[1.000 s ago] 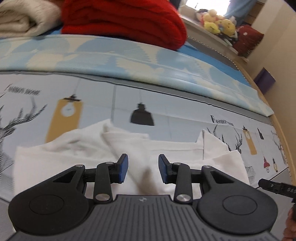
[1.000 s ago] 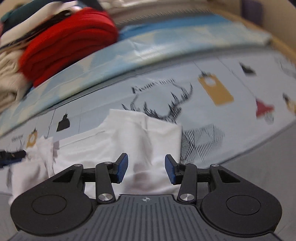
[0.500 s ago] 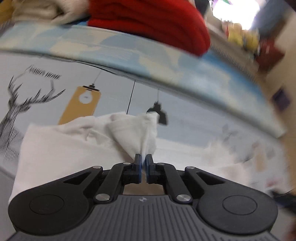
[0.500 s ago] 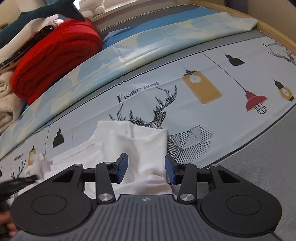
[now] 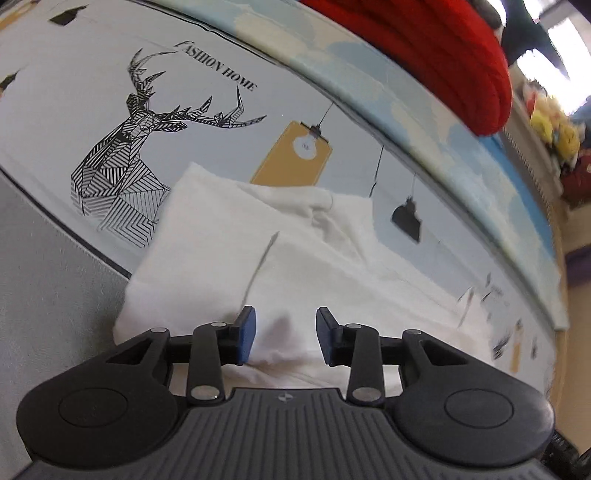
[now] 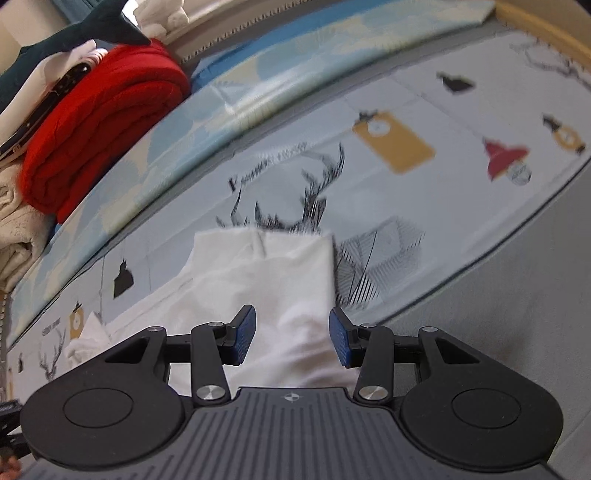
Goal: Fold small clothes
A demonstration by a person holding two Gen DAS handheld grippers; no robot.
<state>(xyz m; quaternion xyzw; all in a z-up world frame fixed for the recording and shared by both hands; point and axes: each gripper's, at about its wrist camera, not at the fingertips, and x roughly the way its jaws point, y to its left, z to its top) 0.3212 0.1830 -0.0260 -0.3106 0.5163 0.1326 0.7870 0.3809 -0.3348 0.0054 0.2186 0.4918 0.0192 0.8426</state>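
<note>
A small white garment (image 5: 258,254) lies partly folded on the printed bedsheet (image 5: 92,66). In the left wrist view a folded flap covers its left part and a crumpled bit sits near its far edge. My left gripper (image 5: 284,334) is open and empty, just above the garment's near edge. In the right wrist view the same white garment (image 6: 280,273) lies flat with a straight right edge. My right gripper (image 6: 291,336) is open and empty over its near right part.
A folded red knit (image 5: 443,55) lies on the blue patterned cover (image 5: 424,122) at the back; it also shows in the right wrist view (image 6: 99,122), beside cream folded fabric (image 6: 18,236). Plush toys (image 5: 554,129) sit far right. A wooden bed edge (image 6: 546,33) runs along the right.
My left gripper was shut on a fold of the white garment half a second ago; now it is open and the fold lies flat, farther left. The right gripper stays open over the garment.
</note>
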